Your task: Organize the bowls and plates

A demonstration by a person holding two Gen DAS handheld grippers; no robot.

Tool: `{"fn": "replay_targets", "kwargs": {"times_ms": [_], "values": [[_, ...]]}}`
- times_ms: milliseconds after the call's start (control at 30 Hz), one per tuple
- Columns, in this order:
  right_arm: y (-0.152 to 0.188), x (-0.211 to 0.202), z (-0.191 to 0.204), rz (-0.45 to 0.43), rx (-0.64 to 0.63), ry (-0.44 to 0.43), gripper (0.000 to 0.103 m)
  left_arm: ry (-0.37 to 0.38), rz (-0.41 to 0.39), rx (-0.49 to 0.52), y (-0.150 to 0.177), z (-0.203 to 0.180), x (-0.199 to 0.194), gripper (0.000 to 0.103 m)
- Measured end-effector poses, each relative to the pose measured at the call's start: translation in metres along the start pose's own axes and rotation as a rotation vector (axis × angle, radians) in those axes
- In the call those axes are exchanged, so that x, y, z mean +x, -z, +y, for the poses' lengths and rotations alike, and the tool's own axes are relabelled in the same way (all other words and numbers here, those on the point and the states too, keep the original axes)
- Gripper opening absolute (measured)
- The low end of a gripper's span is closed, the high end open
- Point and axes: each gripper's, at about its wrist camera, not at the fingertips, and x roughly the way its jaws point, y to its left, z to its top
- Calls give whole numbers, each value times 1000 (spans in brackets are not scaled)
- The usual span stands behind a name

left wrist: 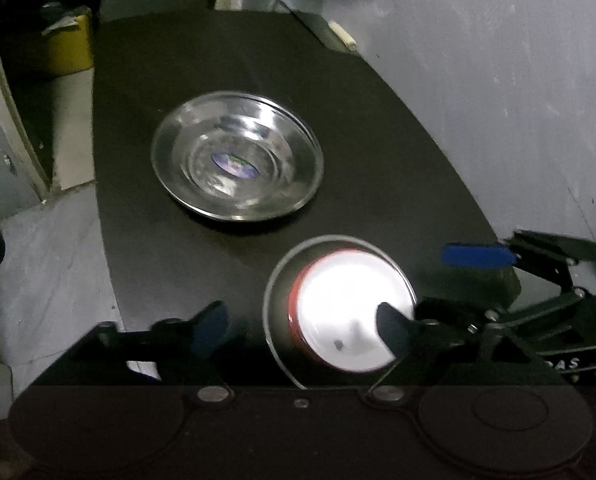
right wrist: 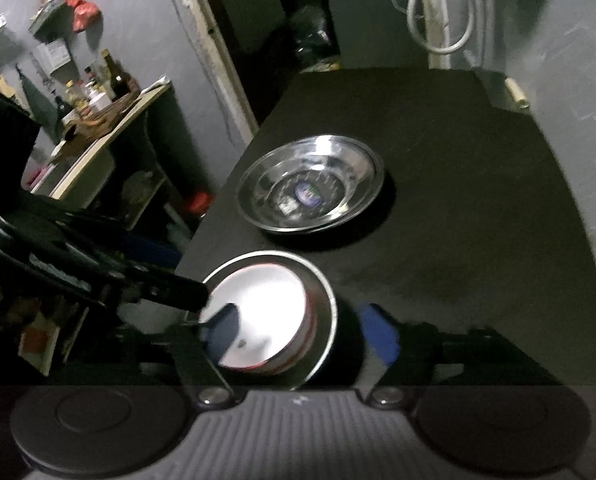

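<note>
Both the left gripper (left wrist: 302, 322) and right gripper (right wrist: 298, 330) are wide open, holding nothing. The white bowl (left wrist: 348, 312) inside the steel bowl (left wrist: 275, 280) looks light and slippery; grab a rim.

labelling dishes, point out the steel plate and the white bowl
steel plate (left wrist: 237, 156): left wrist view, near its centre sticker
white bowl (left wrist: 350, 304): left wrist view, on its bright inside

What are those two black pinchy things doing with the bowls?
A person holds a gripper in each hand over a black table. Both the left gripper and the right gripper stand open around a white bowl with a red rim, which sits nested inside a steel bowl. Neither gripper pinches it right now. Farther back lies a shiny steel plate on its own, untouched.
</note>
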Motion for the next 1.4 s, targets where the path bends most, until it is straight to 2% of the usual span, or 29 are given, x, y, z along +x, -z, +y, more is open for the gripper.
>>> {"fn": "replay_targets", "kwargs": {"times_ms": [33,67,100,167,233,333,400,500,700,1033,1400], "values": [[0,-2,-1,-11,2,18,89,-5,-10,-15,-1,3,-1,94],[-1,-3,-2,-23,4,35,97,-13,-18,-33,-2,7,-2,102],[-1,-5,-3,-40,9,59,101,-21,-29,-50,-2,10,-3,102],[-1,-7,-5,-78,14,115,103,-33,-60,-58,-3,18,-7,102],[-1,-8,-9,-101,16,178,103,-78,-91,-58,-1,21,-10,102],[-1,-3,-17,-68,48,272,103,-123,-93,-77,1,26,-6,102],[1,1,-22,-29,77,304,103,-152,-75,-87,4,29,-2,102],[5,6,-27,20,109,302,103,-193,-39,-83,8,32,4,102],[11,12,-21,66,87,266,103,-203,26,-41,12,29,16,102],[15,16,-20,115,81,274,103,-244,68,2,12,23,27,102],[16,24,-16,138,46,258,103,-320,82,104,12,11,38,102]]}}
